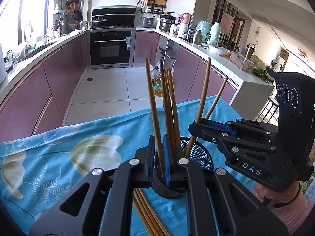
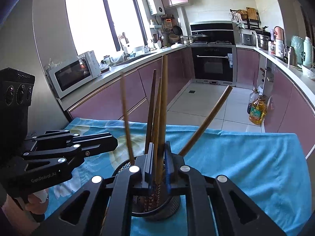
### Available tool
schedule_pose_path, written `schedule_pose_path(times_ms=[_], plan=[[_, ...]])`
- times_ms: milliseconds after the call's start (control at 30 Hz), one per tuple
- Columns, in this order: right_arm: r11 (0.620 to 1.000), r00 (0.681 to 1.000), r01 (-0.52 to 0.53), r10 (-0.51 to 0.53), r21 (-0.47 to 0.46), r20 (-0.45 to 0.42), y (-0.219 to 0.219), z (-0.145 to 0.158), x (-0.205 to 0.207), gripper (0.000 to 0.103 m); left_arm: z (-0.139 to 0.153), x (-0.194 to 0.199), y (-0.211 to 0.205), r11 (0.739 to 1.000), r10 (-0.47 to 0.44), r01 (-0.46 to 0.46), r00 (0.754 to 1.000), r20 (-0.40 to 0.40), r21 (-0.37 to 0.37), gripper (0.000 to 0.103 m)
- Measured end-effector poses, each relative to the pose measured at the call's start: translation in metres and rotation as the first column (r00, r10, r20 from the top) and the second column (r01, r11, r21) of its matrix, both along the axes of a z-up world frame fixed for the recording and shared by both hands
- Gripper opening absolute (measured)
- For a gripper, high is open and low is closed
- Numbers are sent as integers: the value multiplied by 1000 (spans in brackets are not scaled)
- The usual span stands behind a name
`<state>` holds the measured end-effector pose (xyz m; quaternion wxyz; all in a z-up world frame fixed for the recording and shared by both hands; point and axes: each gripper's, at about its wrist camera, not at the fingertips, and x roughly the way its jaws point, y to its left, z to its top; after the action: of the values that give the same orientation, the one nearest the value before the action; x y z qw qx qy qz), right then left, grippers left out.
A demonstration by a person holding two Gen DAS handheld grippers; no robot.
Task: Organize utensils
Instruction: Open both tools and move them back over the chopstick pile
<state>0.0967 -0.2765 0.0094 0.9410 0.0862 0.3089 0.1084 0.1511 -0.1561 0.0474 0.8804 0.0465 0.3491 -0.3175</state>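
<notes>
We see a black mesh holder (image 1: 198,155) standing on a blue flowered cloth (image 1: 59,157) that covers the table, with several wooden chopsticks (image 1: 170,106) leaning upright in it. More loose chopsticks (image 1: 145,214) lie flat on the cloth just in front of the holder. Our left gripper (image 1: 158,157) hangs over the holder's near rim, its jaws drawn almost together on a single chopstick (image 1: 154,108) whose lower end dips inside the mesh. Our right gripper (image 2: 159,163) sits just beside it over the same holder, jaws nearly closed around one chopstick (image 2: 163,108) standing in the basket; whether the pads actually press it we cannot tell. Behind the table runs a kitchen with mauve cabinets (image 1: 65,74) and an oven (image 1: 111,47).
</notes>
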Motion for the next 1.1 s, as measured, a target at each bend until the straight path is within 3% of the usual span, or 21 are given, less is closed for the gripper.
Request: schedule_pose_path(times_ms=[333,533,733,900,1100], plan=[[1000,998,28,-28,-7,50,-1,7,-9,14,-6,-16,18,999,35,-35,999,29,-14,14],[999,993,51,-50,-9,105,-5,13,-31,23,-11,-38,40,997,78,-77,994,72,-17,27],[999,989,-16,22,-39,146,11,15,-68,35,-27,-61,68,990,139,-141,985,107,16,40],[994,991,-102,106,-50,83,35,-7,-80,41,-44,-75,83,981,182,-188,978,103,50,51],[984,982,-171,167,-43,-86,63,-59,-79,41,-79,-93,90,975,191,-196,980,58,108,52]])
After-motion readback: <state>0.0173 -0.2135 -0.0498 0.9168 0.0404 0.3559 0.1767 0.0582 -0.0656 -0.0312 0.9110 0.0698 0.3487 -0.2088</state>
